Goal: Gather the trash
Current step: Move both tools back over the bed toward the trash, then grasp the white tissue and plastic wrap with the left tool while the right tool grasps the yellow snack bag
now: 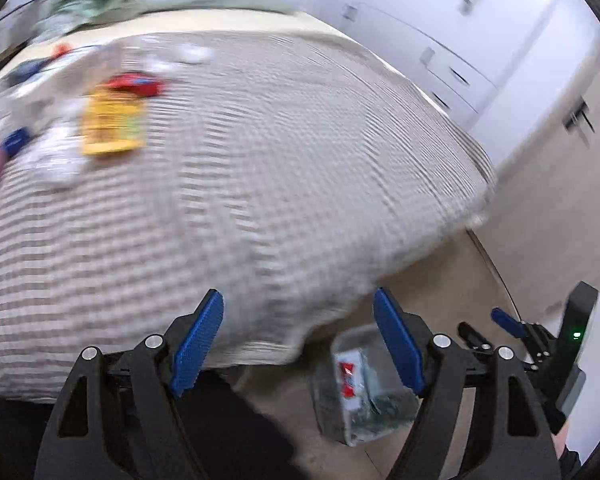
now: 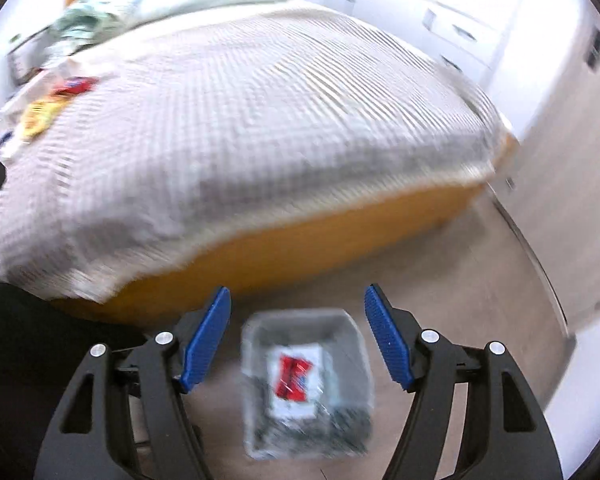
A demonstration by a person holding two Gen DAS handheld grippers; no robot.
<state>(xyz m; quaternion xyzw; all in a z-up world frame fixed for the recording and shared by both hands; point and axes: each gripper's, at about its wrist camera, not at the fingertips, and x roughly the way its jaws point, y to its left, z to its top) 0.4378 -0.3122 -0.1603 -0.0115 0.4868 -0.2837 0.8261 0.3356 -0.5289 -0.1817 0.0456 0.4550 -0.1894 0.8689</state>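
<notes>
Right wrist view looks down past the right gripper (image 2: 298, 334), jaws spread wide with nothing between them, at a clear trash bin (image 2: 306, 384) on the floor just ahead and below, a red-and-white wrapper (image 2: 294, 376) already lying inside. The left gripper (image 1: 298, 340) is equally open and empty, with the bin below its right finger. More litter, a yellow packet (image 1: 114, 122) and a red wrapper (image 1: 136, 84), lies on the bed (image 1: 284, 152) far ahead and to the left. I'd reach there next, come down flat over one piece, and pinch its edge without snagging the blanket.
</notes>
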